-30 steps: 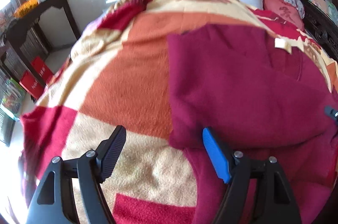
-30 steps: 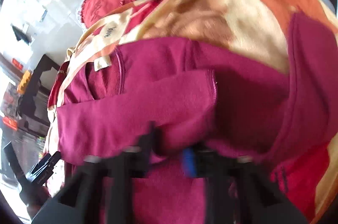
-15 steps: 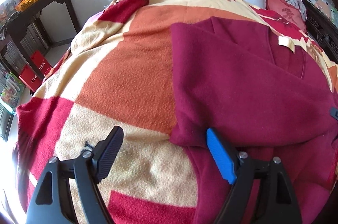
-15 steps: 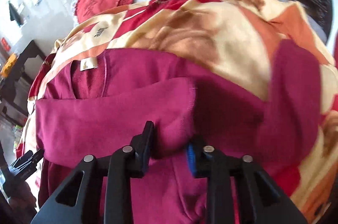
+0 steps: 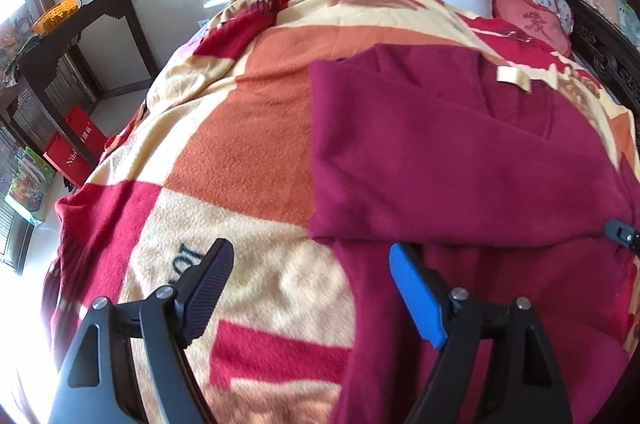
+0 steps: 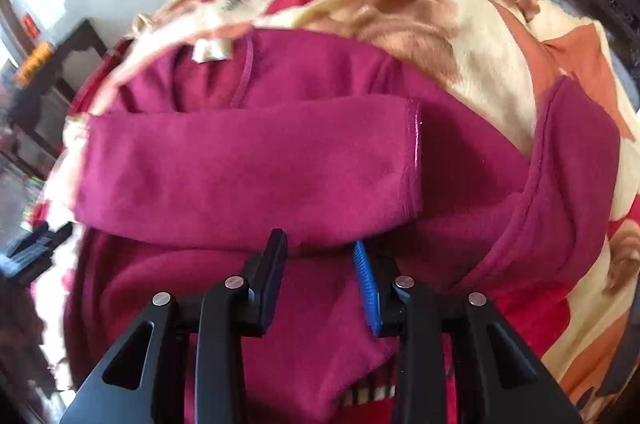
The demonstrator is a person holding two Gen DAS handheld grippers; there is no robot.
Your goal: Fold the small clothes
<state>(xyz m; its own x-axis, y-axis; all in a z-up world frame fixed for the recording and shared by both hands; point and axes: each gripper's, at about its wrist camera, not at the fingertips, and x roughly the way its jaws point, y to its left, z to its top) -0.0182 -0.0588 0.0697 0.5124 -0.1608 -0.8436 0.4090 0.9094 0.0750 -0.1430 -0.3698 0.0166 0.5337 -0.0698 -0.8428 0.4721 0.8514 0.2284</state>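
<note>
blanket [image 5: 224, 144] covered bed | maroon sweater [image 5: 460, 160] lay on it, one sleeve folded across chest, at 12 o'clock of both claws | left gripper [image 5: 310, 288] gaped wide, empty | right gripper [image 6: 320, 264] was opening, pads off the cloth

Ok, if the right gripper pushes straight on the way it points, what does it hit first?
Most likely the folded-over sleeve of the maroon top, lying just past the opening right gripper; depth is hard to judge.
</note>
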